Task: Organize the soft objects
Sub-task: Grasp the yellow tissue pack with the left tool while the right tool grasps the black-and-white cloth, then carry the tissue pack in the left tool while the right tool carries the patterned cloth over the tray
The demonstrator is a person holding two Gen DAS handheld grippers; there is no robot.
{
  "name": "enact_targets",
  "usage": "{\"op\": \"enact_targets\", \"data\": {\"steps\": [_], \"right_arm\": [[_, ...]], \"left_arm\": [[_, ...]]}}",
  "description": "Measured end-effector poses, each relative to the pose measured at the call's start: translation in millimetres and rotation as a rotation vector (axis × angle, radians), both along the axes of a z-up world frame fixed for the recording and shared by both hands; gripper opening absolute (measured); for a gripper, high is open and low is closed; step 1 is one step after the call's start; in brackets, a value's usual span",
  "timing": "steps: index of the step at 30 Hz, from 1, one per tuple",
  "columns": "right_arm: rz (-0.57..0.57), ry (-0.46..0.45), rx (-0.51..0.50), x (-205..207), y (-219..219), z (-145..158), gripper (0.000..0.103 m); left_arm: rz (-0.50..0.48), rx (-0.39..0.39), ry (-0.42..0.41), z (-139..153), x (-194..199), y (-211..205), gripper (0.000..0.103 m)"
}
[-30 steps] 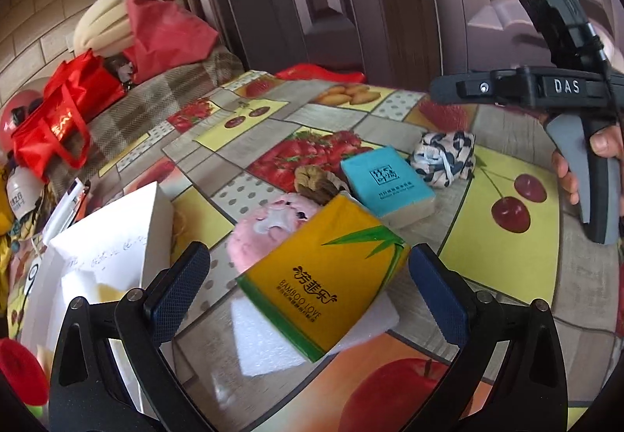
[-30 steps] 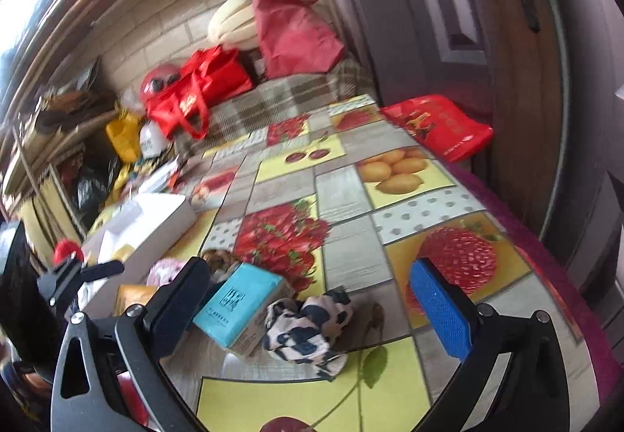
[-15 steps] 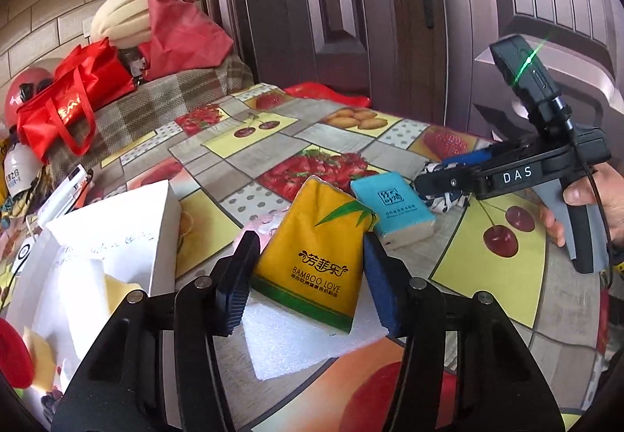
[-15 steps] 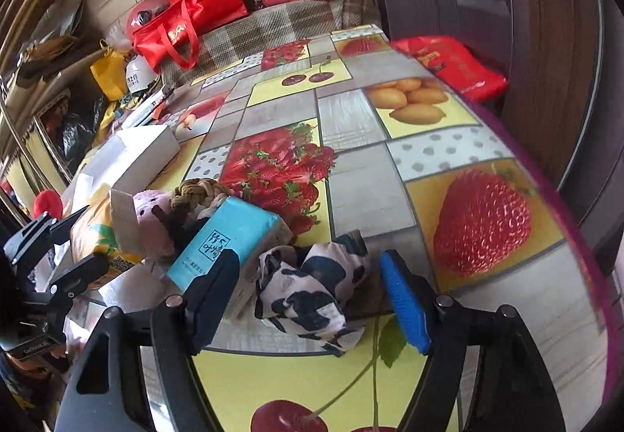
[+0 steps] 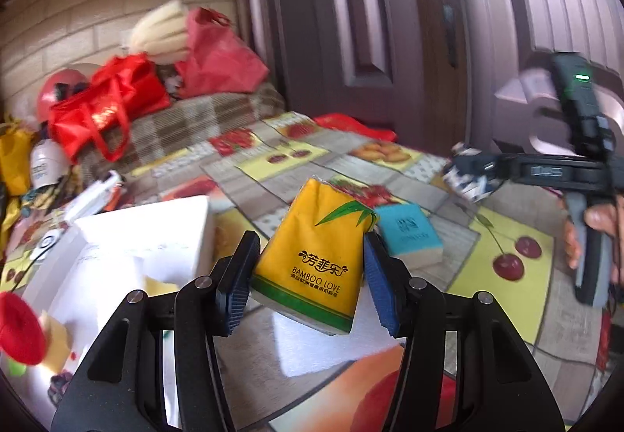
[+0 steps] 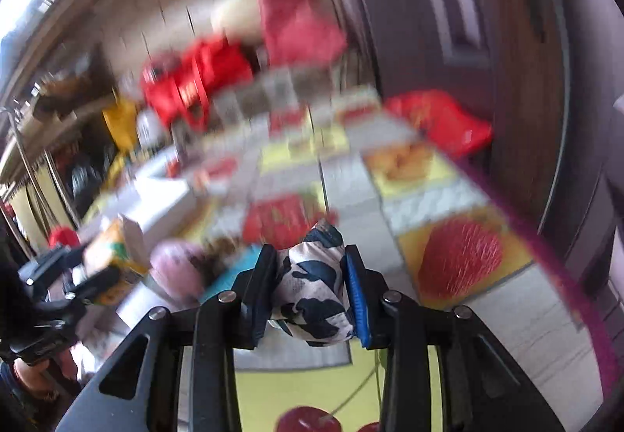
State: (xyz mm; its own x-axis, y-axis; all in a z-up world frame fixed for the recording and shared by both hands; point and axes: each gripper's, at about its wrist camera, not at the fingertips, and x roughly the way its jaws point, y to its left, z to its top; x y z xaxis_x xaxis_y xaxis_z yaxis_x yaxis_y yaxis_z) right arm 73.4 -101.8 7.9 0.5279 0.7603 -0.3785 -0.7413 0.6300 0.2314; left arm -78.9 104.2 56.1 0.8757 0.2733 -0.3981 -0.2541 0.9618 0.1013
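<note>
In my left hand-held gripper [image 5: 308, 276] I am pinching the yellow tissue pack [image 5: 316, 256], raised off the bench [image 5: 507, 233] beside the white box [image 5: 148, 237]. My right hand-held gripper [image 6: 312, 287] has just been closing, and its pads now squeeze the black-and-white patterned cloth bundle [image 6: 312, 291] above the fruit-print cover. Both pickups look done. Next, I judge, comes carrying each soft item to the box and releasing it without crushing it.

Right wrist view motion-blurred; pink plush [image 6: 177, 270] indistinct; teal pack [image 6: 230, 276] mostly hidden behind hand-held gripper.
</note>
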Motion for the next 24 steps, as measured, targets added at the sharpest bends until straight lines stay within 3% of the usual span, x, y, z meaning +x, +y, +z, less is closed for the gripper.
{"op": "enact_targets", "data": {"steps": [2, 5, 13, 24], "right_arm": [[0.001, -0.072, 0.062, -18.0, -2.6, 6.7, 0.035], [0.031, -0.110, 0.082, -35.9, 9.0, 9.0, 0.035], [0.133, -0.152, 0.034, -62.7, 59.7, 10.8, 0.035], [0.180, -0.172, 0.010, -84.8, 93.6, 5.9, 0.035]], "left_arm": [[0.029, 0.005, -0.023, 1.5, -4.9, 1.2, 0.053], [0.065, 0.007, -0.049, 3.2, -11.8, 3.0, 0.053], [0.115, -0.014, -0.082, 4.7, -25.4, 13.0, 0.053], [0.182, 0.002, -0.109, 5.7, -38.7, 20.4, 0.054]]}}
